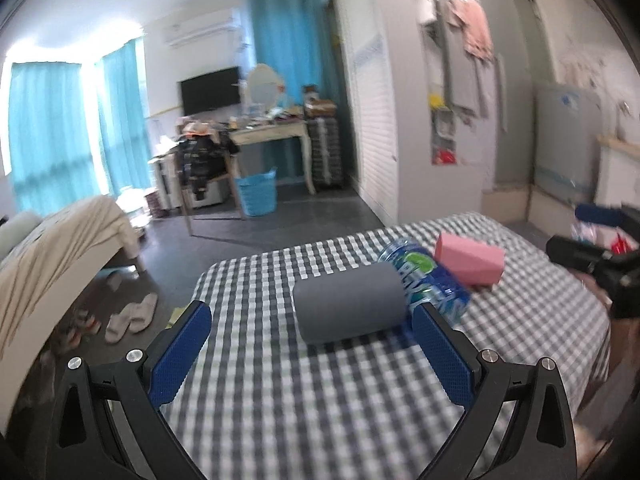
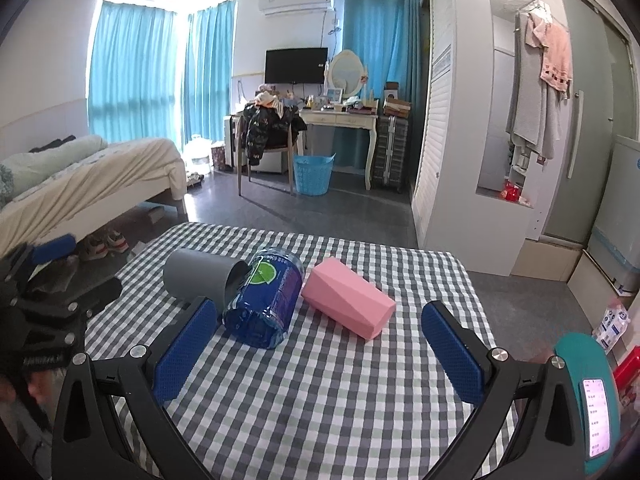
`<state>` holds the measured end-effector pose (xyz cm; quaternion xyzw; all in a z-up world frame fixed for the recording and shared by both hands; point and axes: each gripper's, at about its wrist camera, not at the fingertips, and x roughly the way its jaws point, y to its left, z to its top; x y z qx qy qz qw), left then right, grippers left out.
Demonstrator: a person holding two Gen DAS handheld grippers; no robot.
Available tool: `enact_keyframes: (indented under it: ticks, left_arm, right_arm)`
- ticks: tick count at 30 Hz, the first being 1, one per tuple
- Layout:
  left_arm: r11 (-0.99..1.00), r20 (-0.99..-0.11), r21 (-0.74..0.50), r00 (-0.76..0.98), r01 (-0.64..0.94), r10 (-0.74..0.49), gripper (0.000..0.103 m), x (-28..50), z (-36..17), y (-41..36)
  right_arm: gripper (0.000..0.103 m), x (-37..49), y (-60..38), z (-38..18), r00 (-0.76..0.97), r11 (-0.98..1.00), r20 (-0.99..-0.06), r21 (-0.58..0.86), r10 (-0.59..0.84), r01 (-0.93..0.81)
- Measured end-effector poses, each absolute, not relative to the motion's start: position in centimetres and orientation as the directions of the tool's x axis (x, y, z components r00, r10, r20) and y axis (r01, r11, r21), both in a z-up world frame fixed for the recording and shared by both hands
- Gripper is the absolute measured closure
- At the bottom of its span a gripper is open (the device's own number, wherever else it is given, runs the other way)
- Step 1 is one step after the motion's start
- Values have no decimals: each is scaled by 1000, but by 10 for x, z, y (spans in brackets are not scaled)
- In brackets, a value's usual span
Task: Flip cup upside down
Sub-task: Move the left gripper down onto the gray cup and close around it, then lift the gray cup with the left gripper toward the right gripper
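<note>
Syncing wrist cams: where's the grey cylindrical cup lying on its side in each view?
Left wrist: grey cylindrical cup centre, just beyond the open left gripper.
Right wrist: cup left of centre, mouth facing right.
Shared landmark: blue plastic bottle lying right beside it.

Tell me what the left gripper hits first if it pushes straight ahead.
Most likely the grey cup, lying on its side squarely ahead of the open left gripper. The blue bottle lies just beyond it.

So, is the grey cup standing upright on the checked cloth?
No, the grey cup lies on its side on the checked cloth, its open mouth against the blue bottle.
</note>
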<state>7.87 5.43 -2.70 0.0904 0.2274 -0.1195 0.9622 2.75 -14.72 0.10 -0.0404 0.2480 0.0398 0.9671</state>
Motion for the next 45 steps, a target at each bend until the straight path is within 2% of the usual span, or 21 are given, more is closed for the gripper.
enact_keyframes:
  ticks: [3,9,13,19,24,30,32,34,37,40,45]
  left_arm:
    - [901,-488,139,820,411,-299,0,105,-32,59]
    - [715,-560,264,706,647,-433,0,147,-49,49]
    - [572,-650,308,607,760,-456,0,173,-65,41]
    - [426,-710,345,529,836,-464,0,196,-84,22]
    - [359,-751,330,473,873,-460,0,208,-105,7]
    - [348,-743,351,485,869,-461,2,199,-110,6]
    - [364,-739,370,508,855,-443,14,194,-106,10]
    - [393,-736,392,540,831,-408,24,192,-104,15]
    - [433,-761,339,514,835,-395,25,188,-101,22]
    - [498,-763,351,550,793,-339,25,174,-102,22]
    - [692,-788,242,554,680,-269,25,157,-97,24]
  right_arm:
    - [0,45,-144,-1,857,994,-514,-64,45,-91]
    - [0,73,-145,1,839,995,-544,-82,6,-60]
    - [0,92,-152,-1,826,997,-563,-74,-22,-24]
    - [0,115,-159,-13,797,997,-601,-79,-64,20]
    - [0,133,-163,-22,777,996,-624,-85,-82,36]
    - [0,144,-164,-30,767,997,-638,-76,-69,26]
    - [0,145,-161,-32,765,997,-642,-68,-58,19]
    - [0,145,-160,-33,765,998,-642,-55,-42,9]
    - [0,141,-157,-33,770,999,-637,-38,-22,-3]
    - [0,131,-159,-27,785,1000,-620,-17,1,-15]
    - [0,110,-167,-17,804,1000,-593,20,30,-23]
